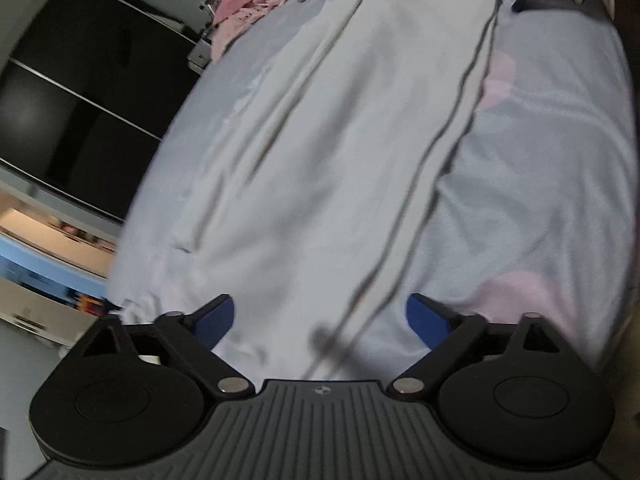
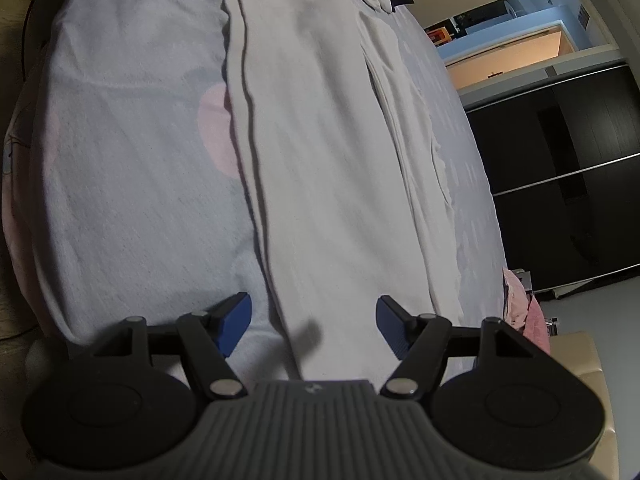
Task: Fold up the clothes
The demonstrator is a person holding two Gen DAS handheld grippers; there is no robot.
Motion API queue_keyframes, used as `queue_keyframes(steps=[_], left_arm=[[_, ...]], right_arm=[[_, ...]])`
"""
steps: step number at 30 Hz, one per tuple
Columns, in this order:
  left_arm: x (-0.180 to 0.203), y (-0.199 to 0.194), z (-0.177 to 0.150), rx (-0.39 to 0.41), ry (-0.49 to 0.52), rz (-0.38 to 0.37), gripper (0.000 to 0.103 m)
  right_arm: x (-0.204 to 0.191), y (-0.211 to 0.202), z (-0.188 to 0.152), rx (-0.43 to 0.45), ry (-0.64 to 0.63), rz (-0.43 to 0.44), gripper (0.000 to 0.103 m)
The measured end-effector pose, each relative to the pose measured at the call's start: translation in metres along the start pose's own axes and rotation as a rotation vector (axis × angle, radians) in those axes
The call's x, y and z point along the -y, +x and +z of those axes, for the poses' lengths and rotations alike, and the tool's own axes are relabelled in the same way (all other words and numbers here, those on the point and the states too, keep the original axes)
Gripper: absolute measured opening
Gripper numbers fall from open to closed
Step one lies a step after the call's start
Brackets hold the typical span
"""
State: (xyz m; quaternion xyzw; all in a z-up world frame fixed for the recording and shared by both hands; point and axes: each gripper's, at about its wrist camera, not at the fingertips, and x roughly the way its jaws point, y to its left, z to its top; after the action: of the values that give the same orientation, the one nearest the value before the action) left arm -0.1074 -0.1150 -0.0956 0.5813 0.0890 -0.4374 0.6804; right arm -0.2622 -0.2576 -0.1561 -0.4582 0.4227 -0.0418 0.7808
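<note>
Both grippers (image 1: 320, 320) (image 2: 314, 320), jaws wide and empty, above white garment (image 1: 340, 152); blurred, perhaps clothes (image 1: 256, 4) beyond.

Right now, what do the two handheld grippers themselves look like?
Both look alike. The left gripper and right gripper each have blue finger pads on black linkage arms with silver pivot pins, two round black discs, and a grey ribbed body bearing a small emblem. No cables, hands or sleeves show.
</note>
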Motion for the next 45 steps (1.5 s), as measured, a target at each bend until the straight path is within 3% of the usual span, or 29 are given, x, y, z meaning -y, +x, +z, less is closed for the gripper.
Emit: queue_keyframes(steps=[10, 11, 14, 18, 24, 28, 31, 32, 34, 39, 45], left_arm=[[0.008, 0.028, -0.014, 0.015, 0.087, 0.057, 0.086], [0.01, 0.027, -0.015, 0.021, 0.102, 0.081, 0.082], [0.016, 0.033, -0.018, -0.006, 0.16, 0.156, 0.053], [0.021, 0.042, -0.02, -0.025, 0.191, 0.172, 0.036], [0.027, 0.049, -0.018, -0.003, 0.193, 0.198, 0.037], [0.031, 0.054, -0.016, 0.011, 0.195, 0.215, 0.033], [0.032, 0.055, -0.013, 0.0, 0.188, 0.213, 0.022], [0.031, 0.055, -0.013, -0.005, 0.181, 0.206, 0.018], [0.029, 0.047, -0.014, -0.013, 0.149, 0.186, 0.014], [0.001, 0.032, -0.009, -0.038, 0.01, 0.143, 0.006], [-0.047, -0.007, 0.003, 0.028, -0.213, 0.104, 0.004]], right_arm=[[0.002, 0.006, -0.002, -0.058, -0.001, -0.017, 0.07], [0.003, 0.007, -0.004, -0.066, -0.002, -0.026, 0.07], [0.004, 0.009, -0.008, -0.09, -0.013, -0.048, 0.069], [0.001, 0.008, -0.012, -0.103, -0.047, -0.058, 0.066], [0.001, 0.017, -0.011, -0.105, -0.067, -0.081, 0.061], [-0.006, 0.019, -0.008, -0.097, -0.101, -0.087, 0.042], [-0.015, 0.022, -0.009, -0.088, -0.138, -0.11, 0.028], [-0.017, 0.023, -0.009, -0.089, -0.146, -0.114, 0.018], [-0.02, 0.025, -0.009, -0.093, -0.159, -0.118, 0.011], [-0.007, 0.014, -0.01, -0.104, -0.108, -0.15, 0.01], [0.032, -0.009, -0.006, -0.101, 0.029, -0.218, 0.009]])
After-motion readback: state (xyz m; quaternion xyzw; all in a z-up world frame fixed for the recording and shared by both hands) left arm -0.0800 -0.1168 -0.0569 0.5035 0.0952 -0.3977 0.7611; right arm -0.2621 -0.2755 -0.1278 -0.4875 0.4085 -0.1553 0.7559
